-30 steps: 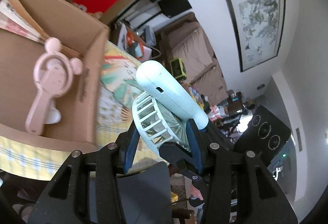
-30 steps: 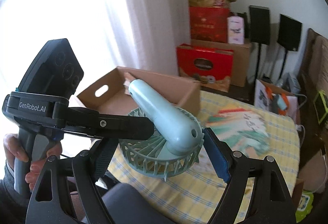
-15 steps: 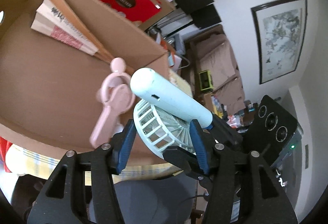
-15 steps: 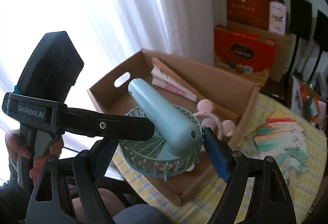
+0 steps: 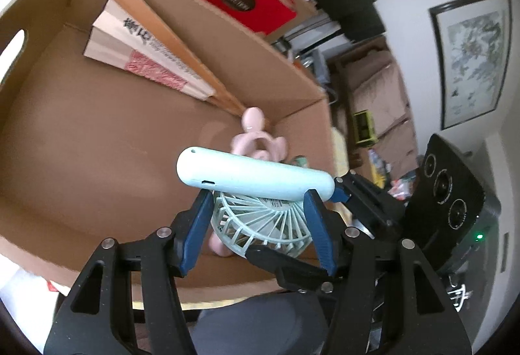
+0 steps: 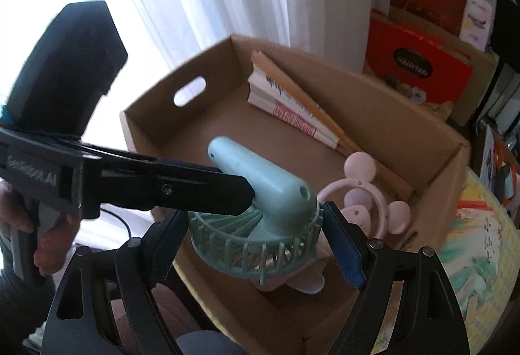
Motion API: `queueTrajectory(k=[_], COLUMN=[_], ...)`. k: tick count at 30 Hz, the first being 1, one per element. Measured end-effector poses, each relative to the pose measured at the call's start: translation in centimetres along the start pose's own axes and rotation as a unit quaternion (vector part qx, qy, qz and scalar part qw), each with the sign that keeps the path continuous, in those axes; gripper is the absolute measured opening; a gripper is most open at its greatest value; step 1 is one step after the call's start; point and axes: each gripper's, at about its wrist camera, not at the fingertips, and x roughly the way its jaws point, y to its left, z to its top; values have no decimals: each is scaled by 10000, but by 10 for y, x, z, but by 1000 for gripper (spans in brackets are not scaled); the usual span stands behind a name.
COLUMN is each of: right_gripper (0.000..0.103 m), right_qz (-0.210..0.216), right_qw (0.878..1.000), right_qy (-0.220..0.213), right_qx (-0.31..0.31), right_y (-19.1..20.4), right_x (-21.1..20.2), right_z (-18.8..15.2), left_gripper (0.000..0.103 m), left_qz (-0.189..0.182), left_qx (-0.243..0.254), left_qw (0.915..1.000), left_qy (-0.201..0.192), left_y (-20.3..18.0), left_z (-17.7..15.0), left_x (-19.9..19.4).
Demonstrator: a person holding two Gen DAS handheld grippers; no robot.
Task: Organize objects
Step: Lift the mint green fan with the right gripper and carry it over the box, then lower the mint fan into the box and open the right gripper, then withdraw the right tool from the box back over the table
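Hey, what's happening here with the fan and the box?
A person holds a tool in each hand, both around one teal handheld fan above an open cardboard box. The right tool clamps the fan's round head; the left tool's jaws have just been opening, with the head between them. A pink fan and folded paper fans already lie in the box.

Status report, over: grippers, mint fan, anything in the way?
Right gripper shut on mint fan over cardboard box. Left gripper jaws just been opening, fan between them. Pink fan lies beneath.
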Motion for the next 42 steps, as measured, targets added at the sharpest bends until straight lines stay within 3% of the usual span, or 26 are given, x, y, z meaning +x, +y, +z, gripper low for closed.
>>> queueTrajectory(k=[7,12,16,23,27,31,35,38,41,42], right_gripper=[82,80,44,47,53,55,55,56,57,58], right_qz=[-302,-398,-305,-166,-244,-334,-404,-332,-365,-379], right_qw=[9940,9925,9919,9954,9974,9982,9982,9982,9979,9977], right_qy=[1011,1115,1217,945,659,445,293,175,53,8], right_qx=[-277,-315,-179,72,136,240,338,473,534,557], right_y=[7,4,-3,-10,-11,-12,-15,-21,-26,-29], right_x=[48,56,59,37,7,-18,-40,-58,-72,-78], right_z=[11,10,4,1,-3,-12,-26,-40,-49,-52], left_gripper=[54,54,54,58,72,73,73,89,91,91], left_qz=[679,853,815,881,837,883,1103,1353,1571,1451], left_qx=[205,199,100,51,-23,-54,-33,-90,-229,-309], left_qw=[9973,9957,9961,9955,9955,9941,9892,9834,9754,9753], left_qy=[204,306,325,351,446,633,965,1207,1532,1636], left_y=[9,14,18,19,18,17,16,21,30,33], left_z=[13,14,11,10,12,15,24,35,39,38], left_x=[3,9,10,11,17,31,52,66,81,84])
